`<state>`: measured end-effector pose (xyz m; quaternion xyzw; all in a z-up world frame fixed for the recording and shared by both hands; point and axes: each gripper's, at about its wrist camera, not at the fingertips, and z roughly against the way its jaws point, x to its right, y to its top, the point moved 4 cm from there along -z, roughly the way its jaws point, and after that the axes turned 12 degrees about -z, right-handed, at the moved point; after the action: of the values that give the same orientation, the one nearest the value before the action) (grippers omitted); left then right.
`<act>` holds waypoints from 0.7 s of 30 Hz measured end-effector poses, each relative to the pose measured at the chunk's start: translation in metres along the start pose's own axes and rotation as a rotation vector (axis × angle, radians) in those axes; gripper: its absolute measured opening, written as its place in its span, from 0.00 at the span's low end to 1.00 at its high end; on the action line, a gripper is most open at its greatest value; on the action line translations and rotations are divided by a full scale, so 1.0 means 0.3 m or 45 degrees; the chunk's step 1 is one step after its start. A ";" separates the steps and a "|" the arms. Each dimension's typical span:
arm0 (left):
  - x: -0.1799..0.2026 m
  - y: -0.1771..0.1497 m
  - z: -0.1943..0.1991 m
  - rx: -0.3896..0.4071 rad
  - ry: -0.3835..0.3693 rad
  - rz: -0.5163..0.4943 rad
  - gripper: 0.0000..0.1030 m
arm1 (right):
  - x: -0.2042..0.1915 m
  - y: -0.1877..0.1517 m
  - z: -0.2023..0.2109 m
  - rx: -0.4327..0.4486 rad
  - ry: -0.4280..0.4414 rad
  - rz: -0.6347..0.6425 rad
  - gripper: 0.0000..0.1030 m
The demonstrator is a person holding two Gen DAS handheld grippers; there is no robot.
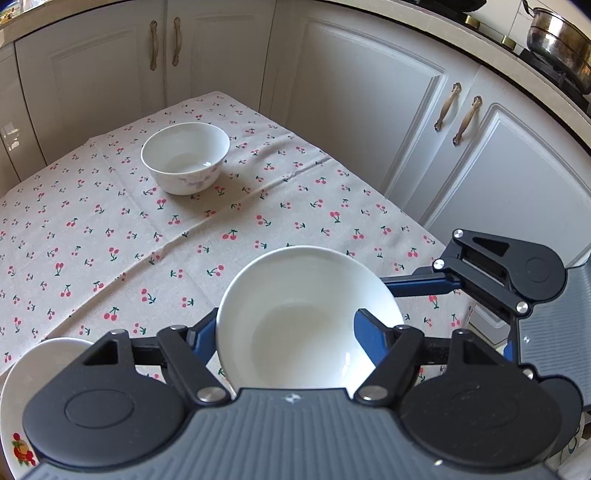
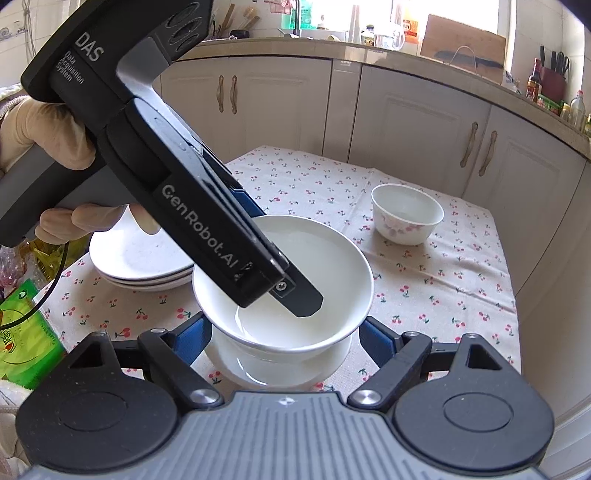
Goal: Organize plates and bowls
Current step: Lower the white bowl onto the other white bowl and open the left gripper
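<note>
Bowl (image 2: 282, 280): clenched by its rim in left tool (image 1: 284, 332), above a second bowl (image 2: 277, 363) at near surface (image 1: 110, 229) edge. Right tool (image 2: 284, 332) released, flanking both. Far cloth mostly free.

Cream cabinets (image 1: 362, 110) behind cherry-print tablecloth (image 1: 110, 229); cluttered countertop (image 2: 369, 46); bright window (image 2: 373, 14).

The table (image 2: 461, 295) stands in the corner formed by the cabinets (image 2: 406, 118). At its near edge, a bowl (image 2: 325, 258) sits above a second bowl (image 2: 277, 365), between the right gripper (image 2: 284, 339) fingers. The left gripper (image 2: 291, 295) reaches into the upper bowl. A stack of plates (image 2: 140, 266) lies to the left. A small bowl (image 2: 406, 214) stands to the far right, well apart.
</note>
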<state>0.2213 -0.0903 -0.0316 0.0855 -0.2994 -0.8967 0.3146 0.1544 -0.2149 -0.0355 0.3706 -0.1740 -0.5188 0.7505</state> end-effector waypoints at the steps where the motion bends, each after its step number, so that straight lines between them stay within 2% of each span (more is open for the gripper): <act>1: 0.002 -0.005 -0.007 -0.007 0.001 -0.003 0.72 | 0.000 -0.003 -0.002 -0.006 0.002 -0.004 0.87; 21: 0.011 -0.024 -0.043 -0.023 0.000 -0.037 0.72 | 0.005 -0.024 -0.021 -0.038 -0.004 -0.007 0.87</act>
<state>0.2192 -0.0940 -0.0461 0.0868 -0.2901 -0.9038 0.3023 0.1544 -0.2152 -0.0452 0.3590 -0.1664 -0.5239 0.7543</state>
